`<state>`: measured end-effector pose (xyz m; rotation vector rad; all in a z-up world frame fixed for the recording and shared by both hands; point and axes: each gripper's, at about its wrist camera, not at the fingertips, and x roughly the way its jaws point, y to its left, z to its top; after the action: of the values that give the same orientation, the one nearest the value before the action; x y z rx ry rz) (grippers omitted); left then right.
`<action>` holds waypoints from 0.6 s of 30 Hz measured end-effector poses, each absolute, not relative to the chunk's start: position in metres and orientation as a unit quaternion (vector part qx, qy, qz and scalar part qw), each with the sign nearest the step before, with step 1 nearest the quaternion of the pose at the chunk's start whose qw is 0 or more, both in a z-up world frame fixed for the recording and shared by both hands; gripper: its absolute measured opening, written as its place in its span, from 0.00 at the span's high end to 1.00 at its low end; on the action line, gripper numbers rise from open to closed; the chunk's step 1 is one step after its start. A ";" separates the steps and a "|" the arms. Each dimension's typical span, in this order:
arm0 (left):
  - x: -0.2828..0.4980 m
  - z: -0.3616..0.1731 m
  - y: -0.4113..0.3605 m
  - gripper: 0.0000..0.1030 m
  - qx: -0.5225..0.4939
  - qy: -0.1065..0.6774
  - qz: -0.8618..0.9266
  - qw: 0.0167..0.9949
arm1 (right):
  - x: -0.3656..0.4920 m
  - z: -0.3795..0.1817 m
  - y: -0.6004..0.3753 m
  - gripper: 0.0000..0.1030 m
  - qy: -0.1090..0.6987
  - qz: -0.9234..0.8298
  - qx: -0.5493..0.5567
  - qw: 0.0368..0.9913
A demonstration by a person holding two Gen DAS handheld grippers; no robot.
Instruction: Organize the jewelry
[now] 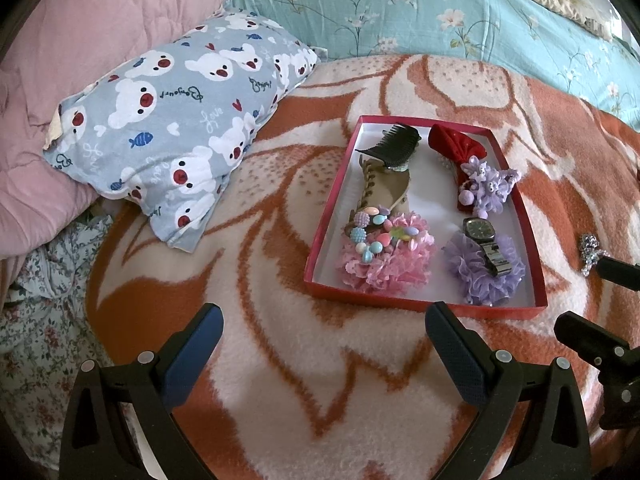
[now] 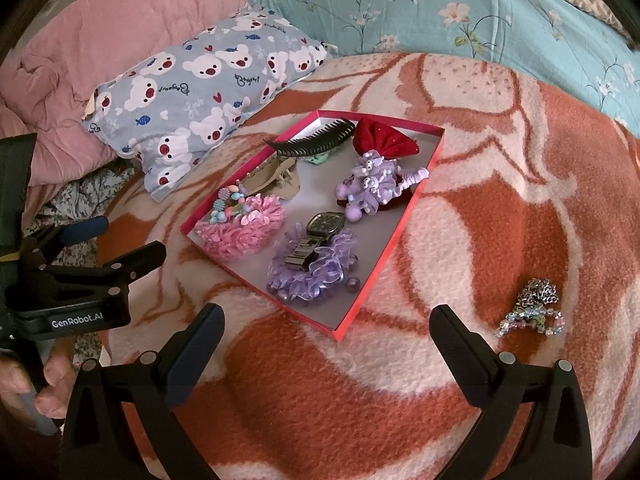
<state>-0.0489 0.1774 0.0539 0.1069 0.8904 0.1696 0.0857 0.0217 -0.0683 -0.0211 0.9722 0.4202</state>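
Silver chain and bead bracelet (image 2: 534,312) lie outside the red box (image 2: 404,216); the wide, empty right tongs (image 2: 326,344) should pinch both low. Left tongs (image 1: 324,338) wide too.

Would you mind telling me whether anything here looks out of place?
Yes: a small jewelry pile, silver chain plus pastel beaded bracelet, lies on the blanket right of the red tray, while everything else sits inside it.

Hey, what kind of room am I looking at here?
Most likely a bedroom: a fleece blanket spread over a bed, a bear-print pillow, and a floral quilt behind the red jewelry box.
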 end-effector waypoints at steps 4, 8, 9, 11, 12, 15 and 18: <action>-0.048 0.053 0.179 0.01 0.049 0.432 0.081 0.897 | 0.086 -0.067 0.022 0.00 0.463 0.201 -0.009 0.863; -0.046 0.051 0.180 0.01 0.049 0.433 0.082 0.896 | 0.086 -0.065 0.023 0.00 0.461 0.201 -0.008 0.864; -0.046 0.051 0.180 0.01 0.049 0.433 0.082 0.896 | 0.086 -0.065 0.023 0.00 0.461 0.201 -0.007 0.864; -0.045 0.051 0.180 0.01 0.049 0.434 0.081 0.896 | 0.086 -0.065 0.023 0.00 0.461 0.201 -0.007 0.864; -0.045 0.051 0.180 0.01 0.049 0.434 0.082 0.896 | 0.086 -0.065 0.023 0.00 0.461 0.201 -0.007 0.864; -0.045 0.050 0.180 0.01 0.048 0.434 0.081 0.896 | 0.086 -0.065 0.023 0.00 0.461 0.202 -0.007 0.864; -0.045 0.051 0.180 0.01 0.048 0.434 0.081 0.896 | 0.087 -0.066 0.023 0.00 0.463 0.201 -0.006 0.863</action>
<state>-0.0455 0.1800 0.0507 0.0999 0.8991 0.1671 0.0865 0.0235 -0.0656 -0.0117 0.9698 0.4212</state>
